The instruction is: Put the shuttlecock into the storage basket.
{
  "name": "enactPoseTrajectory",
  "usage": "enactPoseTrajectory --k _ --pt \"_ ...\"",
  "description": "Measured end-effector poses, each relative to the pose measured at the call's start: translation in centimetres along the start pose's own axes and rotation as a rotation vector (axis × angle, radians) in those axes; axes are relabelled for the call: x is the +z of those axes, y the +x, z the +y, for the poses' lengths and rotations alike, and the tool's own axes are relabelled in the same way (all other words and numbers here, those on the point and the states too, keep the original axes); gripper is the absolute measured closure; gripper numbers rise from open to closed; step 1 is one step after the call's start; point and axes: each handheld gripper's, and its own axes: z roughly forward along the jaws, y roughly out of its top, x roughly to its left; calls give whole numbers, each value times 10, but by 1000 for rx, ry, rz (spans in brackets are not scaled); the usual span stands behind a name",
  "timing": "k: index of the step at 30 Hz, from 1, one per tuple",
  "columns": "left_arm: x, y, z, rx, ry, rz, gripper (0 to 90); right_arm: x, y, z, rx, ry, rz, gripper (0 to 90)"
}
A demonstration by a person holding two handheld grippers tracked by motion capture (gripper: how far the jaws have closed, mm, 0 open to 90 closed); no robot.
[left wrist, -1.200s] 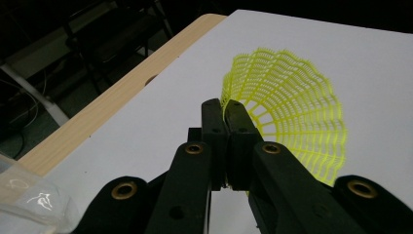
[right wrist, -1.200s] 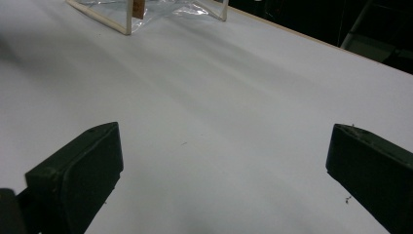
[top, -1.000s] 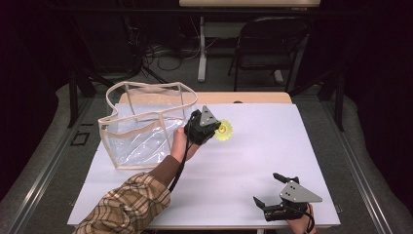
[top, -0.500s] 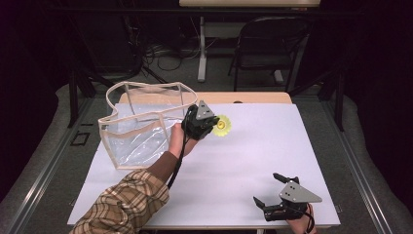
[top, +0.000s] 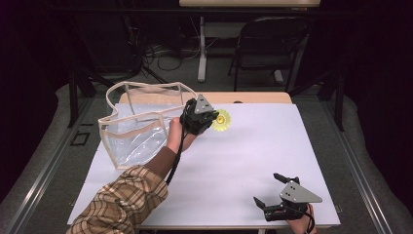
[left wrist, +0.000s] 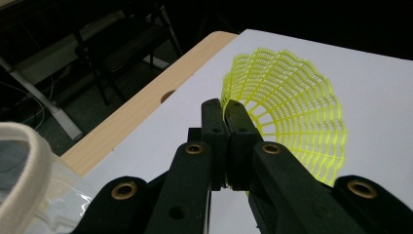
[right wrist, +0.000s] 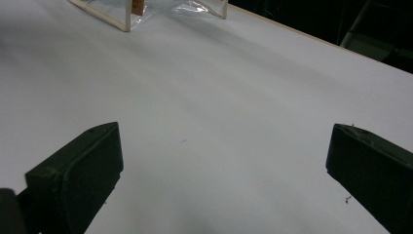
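While my left gripper (top: 210, 118) hangs over the far middle of the white table (top: 243, 165), its two black jaws are pressed together on the rim of the yellow shuttlecock (top: 221, 120). From the left gripper view I see the mesh skirt (left wrist: 292, 117) fanning out to the right of the jaw tips, its edge pinched between the pads (the cork end I cannot make out there). From the high view the shuttlecock sits just off the gripper's right side, near the table's far edge; whether it touches the tabletop I cannot tell.

Just to the left of that hand stands the clear bag (top: 136, 122) with its cream trim, mouth open upward, close beside the gripper but apart from it.

My right gripper (top: 267, 190) rests low at the near right corner of the table, well away from the shuttlecock. Its jaws stand wide apart, with bare white tabletop between them.
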Motion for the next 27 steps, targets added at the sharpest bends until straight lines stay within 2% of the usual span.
enactPoseTrajectory --k 13,17,22,27 --pt "-4 5 18 20 -11 11 890 0 0 0 -4 1 1 0" --pt "-6 10 22 17 -13 13 890 1 0 0 -4 3 2 0" --pt "-8 15 27 -13 -16 -6 890 1 0 0 -3 3 2 0" --pt "-9 19 37 -4 -18 1 890 1 0 0 4 0 5 0"
